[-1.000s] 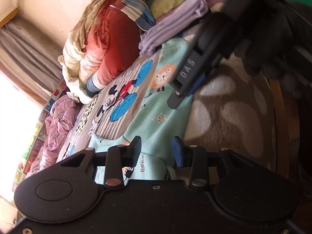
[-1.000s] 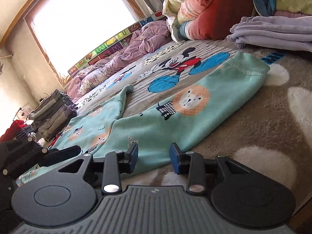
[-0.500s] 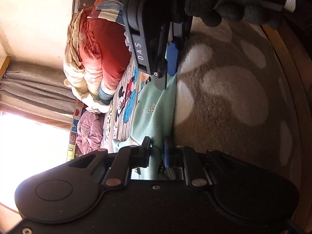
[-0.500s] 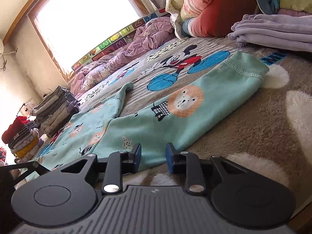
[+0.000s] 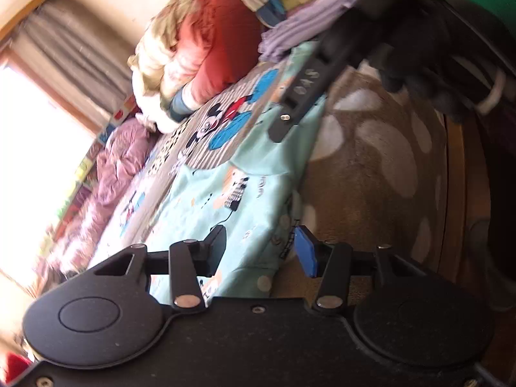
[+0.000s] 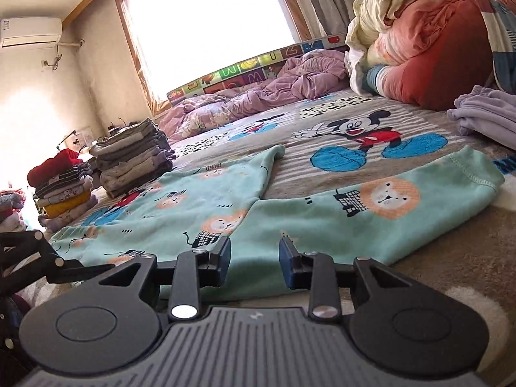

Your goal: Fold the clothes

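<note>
Mint-green children's trousers lie spread flat on the bed, and both grippers stand open at their near edge.

The mint trousers [image 6: 290, 213], printed with lions, rest on a Mickey Mouse blanket [image 6: 354, 135] and partly on a brown spotted blanket [image 6: 458, 258]. The right gripper [image 6: 253, 258] has its jaws apart and holds nothing; the near edge of one trouser leg lies just in front of the gap and under the fingertips. The left gripper [image 5: 259, 247] is also open and empty; the trousers' cloth lies between its two fingers, but the view is blurred, so contact cannot be told. Beyond the trousers, a folded lilac garment [image 6: 487, 116] lies on the Mickey Mouse blanket. At the far side of the trousers from it stand stacks of folded clothes [image 6: 132, 158].
</note>
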Motion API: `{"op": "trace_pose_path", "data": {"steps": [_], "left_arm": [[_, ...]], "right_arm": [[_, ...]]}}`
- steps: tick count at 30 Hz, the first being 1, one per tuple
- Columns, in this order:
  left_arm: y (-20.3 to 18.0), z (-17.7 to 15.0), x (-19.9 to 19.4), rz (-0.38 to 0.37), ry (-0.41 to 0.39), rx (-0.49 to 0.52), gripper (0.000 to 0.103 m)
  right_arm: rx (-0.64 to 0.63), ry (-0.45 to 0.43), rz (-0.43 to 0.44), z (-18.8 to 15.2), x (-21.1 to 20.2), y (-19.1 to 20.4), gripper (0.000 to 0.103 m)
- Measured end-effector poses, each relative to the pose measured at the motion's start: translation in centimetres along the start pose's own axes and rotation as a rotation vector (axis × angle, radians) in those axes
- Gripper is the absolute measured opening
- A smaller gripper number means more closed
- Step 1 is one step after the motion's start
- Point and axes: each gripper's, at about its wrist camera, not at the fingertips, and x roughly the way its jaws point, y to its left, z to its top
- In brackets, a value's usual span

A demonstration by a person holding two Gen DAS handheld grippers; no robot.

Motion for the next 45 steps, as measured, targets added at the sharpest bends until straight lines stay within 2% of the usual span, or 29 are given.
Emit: {"op": "trace_pose_path", "data": {"steps": [2, 4, 5, 7, 8, 9, 11, 14, 16, 17, 19, 23, 24, 26, 28, 31, 34, 35, 36, 37, 39, 42, 45], "left_arm": [[1.6, -0.2, 0.6, -0.045, 0.009, -0.083, 0.044], [1.6, -0.3, 1.3, -0.080, 0.026, -0.063, 0.044], [1.5, -0.3, 1.7, -0.098, 0.036, -0.044, 0.039], [1.0, -0.4, 2.4, -0.107, 0.054, 0.014, 0.022], [0.6, -0.4, 2.6, -0.091, 0.056, 0.045, 0.010], [0.3, -0.3, 2.4, -0.043, 0.044, 0.083, 0.007], [-1.1, -0.2, 1.1, 0.085, -0.011, 0.242, 0.007], [-3.9, -2.6, 1.0, 0.206, -0.079, 0.497, 0.007], [-6.0, -5.8, 2.2, 0.241, -0.068, 0.716, 0.007], [-6.8, -7.0, 2.6, 0.237, -0.061, 0.774, 0.006], [-7.0, -7.8, 2.5, 0.207, -0.061, 0.719, 0.004], [-5.5, -6.1, 1.5, 0.146, -0.038, 0.543, 0.006], [-4.8, -5.5, 0.8, 0.114, -0.035, 0.478, 0.016], [-3.4, -4.4, -0.6, 0.052, -0.039, 0.342, 0.025], [-1.5, -3.5, -1.9, 0.025, -0.057, 0.179, 0.024], [2.2, -2.9, -2.5, 0.021, -0.061, -0.111, 0.023], [3.3, -3.5, -0.5, -0.001, 0.012, -0.285, 0.023], [3.1, -3.8, 0.5, -0.018, 0.049, -0.331, 0.023], [2.4, -4.1, 1.3, -0.019, 0.064, -0.336, 0.019], [0.9, -4.4, 1.7, -0.001, 0.051, -0.285, 0.017], [-0.8, -4.6, 1.2, 0.040, 0.028, -0.203, 0.017], [0.6, -4.3, -0.4, 0.027, -0.012, -0.295, 0.018], [1.7, -4.4, -1.0, 0.081, -0.067, -0.346, 0.018]], "right_arm": [[0.043, 0.007, -0.011, 0.0, 0.1, -0.4, 0.038], [0.093, 0.010, -0.024, -0.1, 0.1, -1.0, 0.040], [0.109, 0.014, -0.030, -0.3, 0.1, -1.3, 0.041], [0.133, 0.025, -0.040, -0.6, 0.3, -1.7, 0.042], [0.136, 0.032, -0.041, -0.7, 0.4, -1.7, 0.042], [0.131, 0.042, -0.046, -0.9, 0.5, -1.7, 0.042], [0.121, 0.051, -0.050, -1.1, 0.5, -1.6, 0.042], [0.110, 0.060, -0.053, -1.3, 0.5, -1.5, 0.042], [0.106, 0.065, -0.055, -1.3, 0.6, -1.6, 0.042], [0.101, 0.066, -0.058, -1.3, 0.5, -1.5, 0.042], [0.091, 0.069, -0.064, -1.1, 0.5, -1.4, 0.042], [0.043, 0.044, -0.088, -0.8, -0.1, -0.8, 0.042], [0.020, 0.026, -0.099, -0.6, -0.4, -0.5, 0.042], [-0.015, -0.018, -0.085, -0.3, -1.1, 0.1, 0.042], [-0.071, -0.060, -0.043, -0.1, -1.4, 1.1, 0.043], [-0.176, -0.099, 0.038, 0.1, -1.2, 3.7, 0.042], [-0.267, -0.088, 0.098, -0.4, -0.3, 6.2, 0.042], [-0.295, -0.034, 0.087, -0.8, 0.6, 6.7, 0.042], [-0.327, 0.049, 0.054, -1.3, 1.7, 7.0, 0.042], [-0.337, 0.099, 0.034, -1.7, 2.3, 7.0, 0.042], [-0.317, 0.137, 0.022, -2.2, 2.5, 6.4, 0.043], [-0.338, 0.135, 0.004, -2.5, 1.7, 6.5, 0.046], [-0.331, 0.123, -0.002, -2.8, 1.2, 6.5, 0.047]]}}
